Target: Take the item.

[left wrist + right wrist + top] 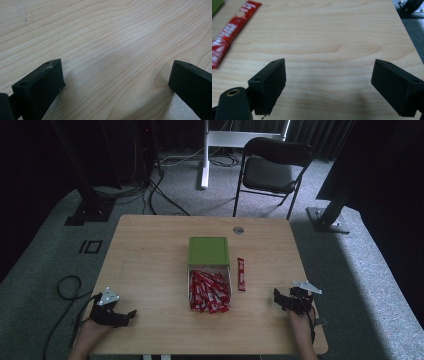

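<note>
A green box (208,251) stands at the table's middle, and a clear tray (209,291) in front of it holds several red sachets. One loose red sachet (241,274) (229,32) lies on the wood just right of the tray. My left gripper (131,314) (116,82) rests at the front left of the table, jaws wide apart over bare wood. My right gripper (276,298) (328,82) sits at the front right, open too, nothing between its jaws, with the loose sachet ahead to its left.
The wooden table (150,260) has a round cable hole (238,230) near its far edge. A black chair (272,167) stands behind the table. A cable loop (67,287) lies on the floor at left. A black stand foot (325,220) sits at right.
</note>
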### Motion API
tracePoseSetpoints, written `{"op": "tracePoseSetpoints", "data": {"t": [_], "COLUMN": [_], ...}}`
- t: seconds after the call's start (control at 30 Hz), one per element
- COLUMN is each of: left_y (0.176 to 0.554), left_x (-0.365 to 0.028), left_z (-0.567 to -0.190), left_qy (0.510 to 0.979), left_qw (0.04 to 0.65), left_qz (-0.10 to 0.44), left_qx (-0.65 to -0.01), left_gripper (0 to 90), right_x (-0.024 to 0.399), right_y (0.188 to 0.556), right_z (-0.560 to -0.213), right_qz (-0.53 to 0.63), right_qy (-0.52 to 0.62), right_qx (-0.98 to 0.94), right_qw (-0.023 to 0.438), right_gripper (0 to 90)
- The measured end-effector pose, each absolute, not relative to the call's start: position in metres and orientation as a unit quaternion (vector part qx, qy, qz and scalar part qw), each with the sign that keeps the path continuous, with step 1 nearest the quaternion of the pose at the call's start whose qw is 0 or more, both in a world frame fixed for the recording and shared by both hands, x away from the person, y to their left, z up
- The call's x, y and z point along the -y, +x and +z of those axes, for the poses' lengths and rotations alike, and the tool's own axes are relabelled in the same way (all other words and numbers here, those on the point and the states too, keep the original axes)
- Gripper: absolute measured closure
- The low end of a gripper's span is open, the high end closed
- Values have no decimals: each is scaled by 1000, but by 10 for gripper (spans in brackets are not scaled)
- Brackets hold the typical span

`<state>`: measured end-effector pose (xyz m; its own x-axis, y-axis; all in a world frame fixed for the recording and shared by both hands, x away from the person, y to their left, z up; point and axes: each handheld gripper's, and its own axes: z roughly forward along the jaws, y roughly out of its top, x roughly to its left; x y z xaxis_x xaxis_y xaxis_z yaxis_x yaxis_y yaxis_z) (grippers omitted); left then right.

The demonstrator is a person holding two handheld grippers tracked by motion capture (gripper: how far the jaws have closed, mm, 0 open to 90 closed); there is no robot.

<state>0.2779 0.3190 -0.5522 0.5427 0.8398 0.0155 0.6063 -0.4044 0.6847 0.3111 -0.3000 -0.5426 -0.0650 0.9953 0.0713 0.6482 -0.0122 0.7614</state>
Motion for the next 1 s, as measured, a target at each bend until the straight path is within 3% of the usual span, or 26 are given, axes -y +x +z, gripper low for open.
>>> {"op": "tracePoseSetpoints", "data": {"t": [1.0], "left_y": [278], "left_x": [-319], "left_z": [-552], "left_qy": [818], "left_qw": [320], "left_qz": [182], "left_qx": [-442], "left_gripper": [7], "right_x": [317], "right_y": [277], "right_z": [-558], "right_qz": [289], "right_qy": [639], "right_qx": [-659], "right_qw": [271], "right_gripper": [125]}}
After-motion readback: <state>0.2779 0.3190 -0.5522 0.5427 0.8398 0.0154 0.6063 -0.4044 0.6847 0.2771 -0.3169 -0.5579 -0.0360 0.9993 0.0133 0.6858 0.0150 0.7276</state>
